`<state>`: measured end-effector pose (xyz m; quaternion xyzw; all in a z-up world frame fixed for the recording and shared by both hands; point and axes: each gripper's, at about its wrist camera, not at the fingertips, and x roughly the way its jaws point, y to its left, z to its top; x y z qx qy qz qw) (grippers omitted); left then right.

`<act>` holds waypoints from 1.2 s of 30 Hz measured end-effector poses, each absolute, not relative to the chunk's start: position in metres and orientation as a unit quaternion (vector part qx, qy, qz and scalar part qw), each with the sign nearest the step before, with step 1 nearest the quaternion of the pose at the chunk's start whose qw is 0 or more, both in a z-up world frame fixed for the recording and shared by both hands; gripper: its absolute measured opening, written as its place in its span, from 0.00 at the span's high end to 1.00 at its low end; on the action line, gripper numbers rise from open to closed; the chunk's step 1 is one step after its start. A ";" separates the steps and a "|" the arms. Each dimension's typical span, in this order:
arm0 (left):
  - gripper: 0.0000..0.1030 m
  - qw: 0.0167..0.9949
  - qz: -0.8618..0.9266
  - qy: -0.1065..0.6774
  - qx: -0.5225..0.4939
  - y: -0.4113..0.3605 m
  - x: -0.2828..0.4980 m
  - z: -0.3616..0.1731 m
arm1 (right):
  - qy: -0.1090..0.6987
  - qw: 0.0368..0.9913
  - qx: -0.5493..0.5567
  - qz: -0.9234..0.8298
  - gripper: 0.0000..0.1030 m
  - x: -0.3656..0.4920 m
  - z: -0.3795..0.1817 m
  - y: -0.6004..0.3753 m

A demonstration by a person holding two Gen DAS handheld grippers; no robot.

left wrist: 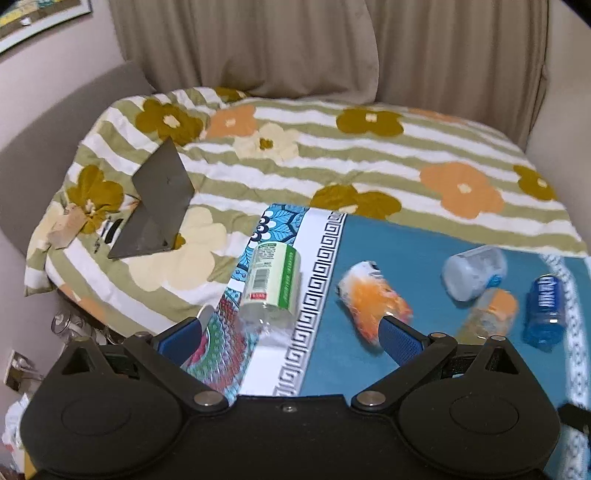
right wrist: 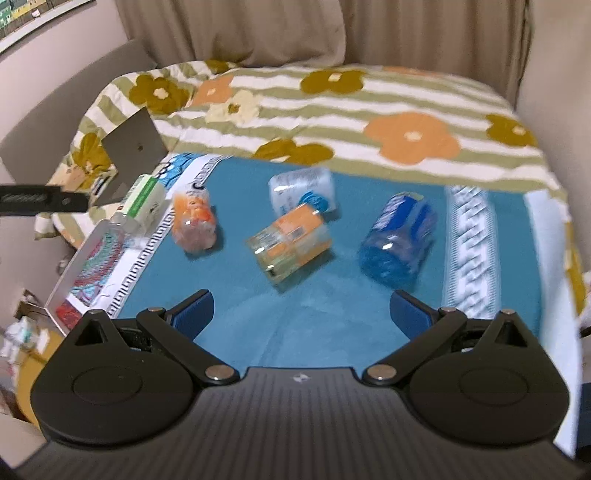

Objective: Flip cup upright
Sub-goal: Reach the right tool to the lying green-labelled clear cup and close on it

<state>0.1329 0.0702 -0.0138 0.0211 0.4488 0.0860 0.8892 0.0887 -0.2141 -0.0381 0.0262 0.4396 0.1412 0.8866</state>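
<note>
Jaws of both grippers, left (left wrist: 291,328) and right (right wrist: 301,308), are standing released, gripping nothing. Cups are lying sideways on the blue cloth (right wrist: 258,325); the green cup (left wrist: 271,280) is risking rolling away when nudged.

You're in a home bedroom: bed with a green-and-white striped floral quilt (left wrist: 332,155), beige pleated curtains (left wrist: 280,44) behind it, a framed picture (left wrist: 33,22) on the pink wall, and a teal patterned cloth mat (right wrist: 295,325) laid over the bedding.
</note>
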 end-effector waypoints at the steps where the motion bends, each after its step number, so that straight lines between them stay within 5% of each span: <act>1: 0.00 0.886 0.081 0.457 0.022 0.075 0.143 -0.020 | 0.447 0.882 0.027 0.149 0.00 0.092 -0.043 -0.210; 16: 0.09 0.829 0.027 0.557 0.035 0.124 0.240 -0.102 | 0.494 0.866 0.033 0.069 0.00 0.136 -0.096 -0.168; 24: 0.35 0.806 0.001 0.591 0.029 0.128 0.257 -0.124 | 0.510 0.858 0.037 0.046 0.00 0.145 -0.109 -0.158; 36: 0.36 0.810 -0.005 0.586 0.025 0.130 0.253 -0.122 | 0.510 0.859 0.027 0.047 0.00 0.150 -0.106 -0.149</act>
